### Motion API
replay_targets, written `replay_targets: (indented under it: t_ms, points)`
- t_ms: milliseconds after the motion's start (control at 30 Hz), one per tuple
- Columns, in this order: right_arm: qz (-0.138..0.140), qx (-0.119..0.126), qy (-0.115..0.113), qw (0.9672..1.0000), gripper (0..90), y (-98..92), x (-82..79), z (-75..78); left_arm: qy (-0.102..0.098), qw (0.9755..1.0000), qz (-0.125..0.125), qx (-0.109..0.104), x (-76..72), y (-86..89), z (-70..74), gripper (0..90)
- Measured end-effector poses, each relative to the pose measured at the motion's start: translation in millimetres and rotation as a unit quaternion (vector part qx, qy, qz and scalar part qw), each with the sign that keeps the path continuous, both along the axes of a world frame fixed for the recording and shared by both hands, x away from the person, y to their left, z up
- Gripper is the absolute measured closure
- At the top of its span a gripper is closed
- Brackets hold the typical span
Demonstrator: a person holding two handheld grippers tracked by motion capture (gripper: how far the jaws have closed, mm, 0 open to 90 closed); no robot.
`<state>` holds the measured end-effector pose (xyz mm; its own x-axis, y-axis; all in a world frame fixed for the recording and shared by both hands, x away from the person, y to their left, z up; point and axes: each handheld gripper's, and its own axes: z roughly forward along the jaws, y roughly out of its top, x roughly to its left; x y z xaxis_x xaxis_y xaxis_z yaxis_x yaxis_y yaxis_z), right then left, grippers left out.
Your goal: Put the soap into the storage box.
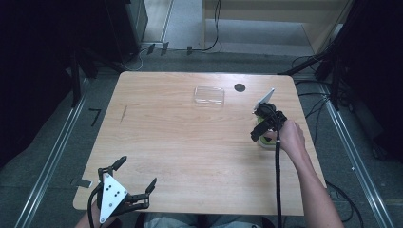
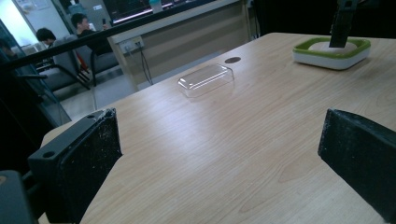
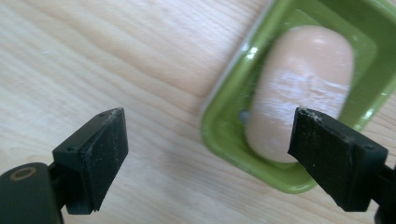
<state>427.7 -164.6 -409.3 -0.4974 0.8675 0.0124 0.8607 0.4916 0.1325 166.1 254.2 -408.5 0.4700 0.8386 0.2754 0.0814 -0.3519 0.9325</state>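
Observation:
A green soap dish [image 3: 224, 135] holds a pale peach bar of soap [image 3: 303, 88]. My right gripper [image 3: 205, 154] hangs open just above it, one jaw over the bare wood and the other over the soap's near end. From above, the right gripper [image 1: 259, 133] points down at the dish [image 1: 263, 142] near the table's right edge. The left gripper view shows the dish [image 2: 332, 52] with white sides and a green rim. A clear plastic lid [image 1: 209, 95] lies at the back middle of the table. My left gripper [image 1: 137, 173] is open and holds nothing at the front left corner.
A dark round spot [image 1: 239, 87] marks the wooden table [image 1: 180, 142] right of the lid. Cables run on the floor behind the table. In the left gripper view, the lid [image 2: 205, 80] lies ahead and people sit [image 2: 79, 28] far behind.

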Motion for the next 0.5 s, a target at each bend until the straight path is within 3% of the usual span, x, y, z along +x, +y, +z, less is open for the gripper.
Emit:
replay_targets:
  t_ms: [500]
  points:
    - [0.056, -0.012, -0.002, 0.9984, 6.6, 29.7, -37.6, 4.5, -0.001, 1.0, 0.003, 0.0, -0.8, 0.5, 0.1, 0.0]
